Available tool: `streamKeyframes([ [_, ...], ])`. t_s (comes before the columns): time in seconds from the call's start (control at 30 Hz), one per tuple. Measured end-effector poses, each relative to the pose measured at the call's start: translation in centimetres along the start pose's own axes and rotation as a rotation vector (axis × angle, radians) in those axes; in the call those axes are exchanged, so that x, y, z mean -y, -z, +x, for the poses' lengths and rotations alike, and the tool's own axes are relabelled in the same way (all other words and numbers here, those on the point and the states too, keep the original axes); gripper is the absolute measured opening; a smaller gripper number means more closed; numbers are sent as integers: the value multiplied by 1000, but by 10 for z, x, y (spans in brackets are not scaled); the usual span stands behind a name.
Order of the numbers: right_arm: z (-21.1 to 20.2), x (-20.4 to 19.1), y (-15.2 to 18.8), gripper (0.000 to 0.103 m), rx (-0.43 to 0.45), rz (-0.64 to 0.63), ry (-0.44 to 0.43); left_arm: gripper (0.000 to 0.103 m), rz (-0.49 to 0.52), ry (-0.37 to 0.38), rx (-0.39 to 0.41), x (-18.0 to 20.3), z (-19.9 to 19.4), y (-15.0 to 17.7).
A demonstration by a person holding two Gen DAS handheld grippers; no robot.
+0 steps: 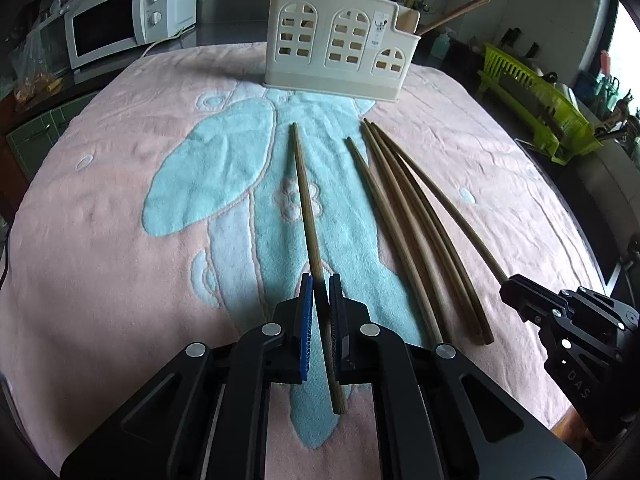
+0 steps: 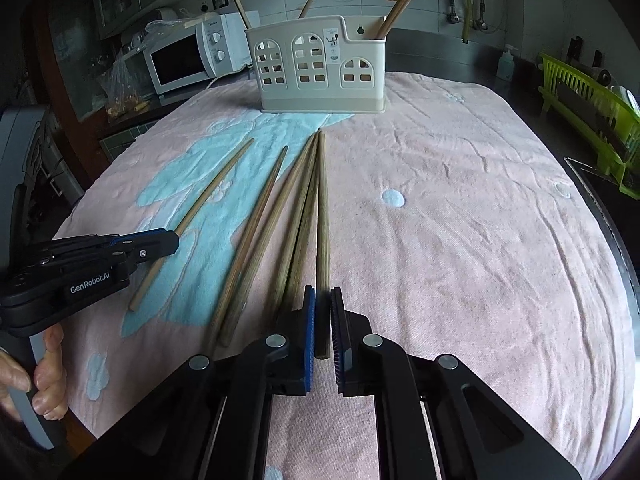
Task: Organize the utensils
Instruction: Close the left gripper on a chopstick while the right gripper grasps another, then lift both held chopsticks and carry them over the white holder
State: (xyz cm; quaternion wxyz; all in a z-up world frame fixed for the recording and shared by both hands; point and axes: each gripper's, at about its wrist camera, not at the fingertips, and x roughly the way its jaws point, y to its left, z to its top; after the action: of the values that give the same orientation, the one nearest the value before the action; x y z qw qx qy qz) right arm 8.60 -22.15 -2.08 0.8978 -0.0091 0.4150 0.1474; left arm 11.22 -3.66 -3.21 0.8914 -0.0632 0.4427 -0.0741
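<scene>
A cream utensil holder (image 1: 340,40) (image 2: 316,64) stands at the far side of the towel with a few chopsticks upright in it. My left gripper (image 1: 320,280) (image 2: 176,240) is shut on a single wooden chopstick (image 1: 306,200) (image 2: 216,188) lying apart on the left; the stick's near end pokes out behind the pads. My right gripper (image 2: 323,292) (image 1: 506,286) is shut on the rightmost chopstick (image 2: 322,208) (image 1: 448,210) of the group. Three more chopsticks (image 1: 400,220) (image 2: 276,220) lie fanned between the two held ones, tips pointing at the holder.
A pink and blue towel (image 1: 100,200) covers the table. A white microwave (image 1: 120,20) sits at the back left and a green dish rack (image 1: 536,104) at the right edge. A person's hand (image 2: 44,372) holds the left gripper's handle.
</scene>
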Motion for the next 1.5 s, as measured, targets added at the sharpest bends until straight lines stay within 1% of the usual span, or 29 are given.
streamKeyframes([
  [0.13,-13,-1,-7,7,41,-4,-5,5,-7,42,49,-5,-13,-4],
  [0.23,-20,-2,-14,7,65,-9,-10,5,-6,58,78,-6,-20,-6],
  [0.5,-37,-4,-32,7,128,-21,-22,5,13,74,120,-8,-34,-17],
  [0.8,-58,3,-70,7,198,-28,-54,5,42,66,196,-13,-53,-49],
  [1.0,-65,8,-102,7,222,-48,-75,5,61,58,214,-16,-56,-71],
  [1.1,-72,14,-121,7,235,-50,-89,5,56,67,220,-20,-60,-86],
  [1.2,-82,20,-144,7,251,-49,-111,5,59,77,228,-23,-66,-102],
  [1.37,-104,28,-187,7,274,-74,-121,5,73,92,245,-22,-76,-132],
  [1.5,-120,30,-221,7,283,-121,-99,5,100,106,287,-16,-93,-158],
])
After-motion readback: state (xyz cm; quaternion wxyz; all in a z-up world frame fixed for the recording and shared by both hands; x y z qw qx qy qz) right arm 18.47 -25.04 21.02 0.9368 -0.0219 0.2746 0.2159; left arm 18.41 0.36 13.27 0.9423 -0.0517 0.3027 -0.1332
